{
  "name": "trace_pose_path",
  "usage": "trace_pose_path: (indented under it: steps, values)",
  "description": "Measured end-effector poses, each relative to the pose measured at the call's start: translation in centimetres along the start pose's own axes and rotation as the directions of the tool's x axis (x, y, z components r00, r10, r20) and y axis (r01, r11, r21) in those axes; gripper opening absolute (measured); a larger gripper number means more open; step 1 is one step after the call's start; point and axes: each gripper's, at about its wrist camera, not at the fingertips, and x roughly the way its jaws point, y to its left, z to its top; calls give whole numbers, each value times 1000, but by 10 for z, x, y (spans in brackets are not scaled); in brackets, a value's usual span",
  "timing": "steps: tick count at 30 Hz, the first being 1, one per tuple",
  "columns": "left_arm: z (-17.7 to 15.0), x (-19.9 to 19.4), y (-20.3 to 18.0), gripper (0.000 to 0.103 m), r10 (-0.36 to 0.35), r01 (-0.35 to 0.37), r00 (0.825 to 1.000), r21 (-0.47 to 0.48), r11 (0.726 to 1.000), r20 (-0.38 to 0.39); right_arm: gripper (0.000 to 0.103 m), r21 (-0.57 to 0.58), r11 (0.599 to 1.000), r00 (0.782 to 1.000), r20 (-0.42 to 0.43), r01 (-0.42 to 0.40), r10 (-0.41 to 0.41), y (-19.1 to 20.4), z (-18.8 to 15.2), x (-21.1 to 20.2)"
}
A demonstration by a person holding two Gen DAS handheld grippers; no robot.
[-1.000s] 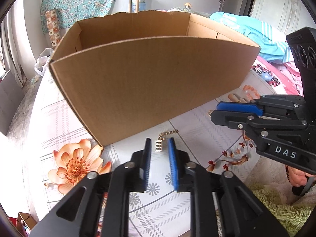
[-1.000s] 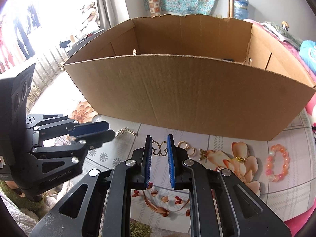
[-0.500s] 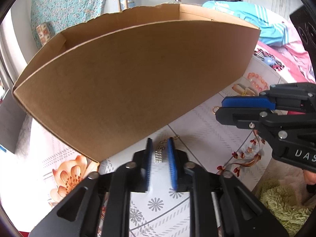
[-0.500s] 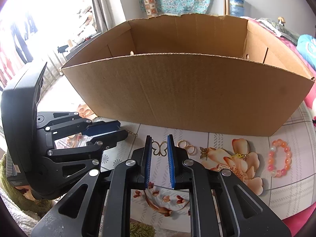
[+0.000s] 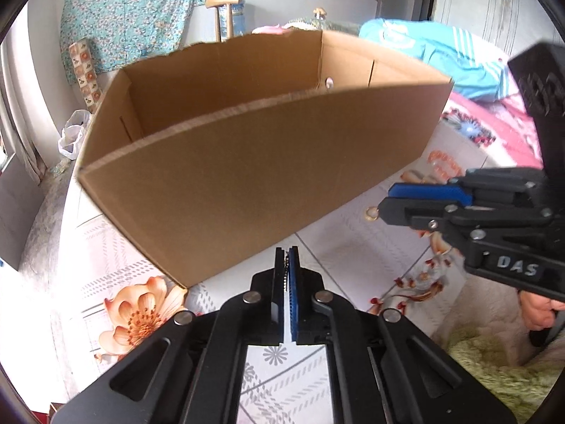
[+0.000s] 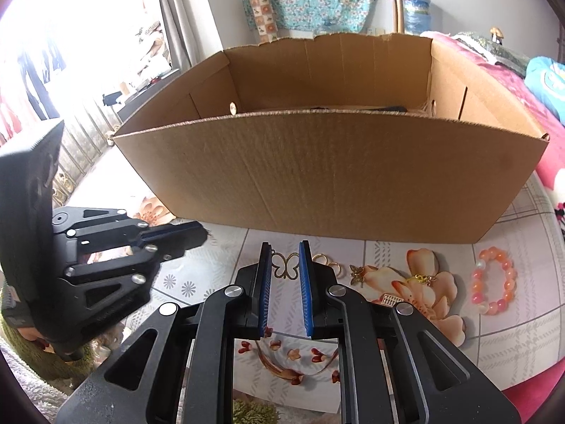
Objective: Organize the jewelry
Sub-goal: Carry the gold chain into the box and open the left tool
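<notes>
My left gripper (image 5: 286, 252) is shut on a gold chain earring (image 5: 285, 269), only a sliver of which shows between the pads, lifted in front of the open cardboard box (image 5: 247, 176). My right gripper (image 6: 286, 259) is open with its fingers on either side of a gold butterfly piece (image 6: 286, 265) lying on the table. It also shows in the left wrist view (image 5: 416, 199). The left gripper shows in the right wrist view (image 6: 190, 235). Gold rings (image 6: 326, 261), a small butterfly charm (image 6: 357, 271), a gold chain piece (image 6: 422, 277) and a pink bead bracelet (image 6: 494, 282) lie to the right.
The box (image 6: 328, 176) stands across the flowered tablecloth (image 6: 388, 258) just beyond both grippers, with dark items inside. A green fluffy mat (image 5: 494, 371) lies at the near edge. A bed with pink and blue bedding (image 5: 459, 60) is at the right.
My left gripper has closed on the gold chain earring and lifted it off the table toward the box. My right gripper has stayed open around the gold butterfly.
</notes>
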Motion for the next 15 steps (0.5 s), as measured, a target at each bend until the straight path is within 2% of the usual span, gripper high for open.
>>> trace_pose_path:
  steps: [6,10,12,15]
  values:
    - [13,-40,1,1,-87,90,993,-25,996,84,13,-24,1000,999,48,-11,12,2,9,-21]
    - [36,-69,-7,2,-153,151,974,23,988,170,13,-40,998,993,99,-54,58,0,22,-47]
    - [49,-86,-4,2,-169,159,961,62,985,219,13,-45,996,988,130,-73,78,-3,33,-60]
    - [73,-91,-2,2,-186,171,946,80,982,265,13,-51,994,977,186,-99,107,-14,56,-78]
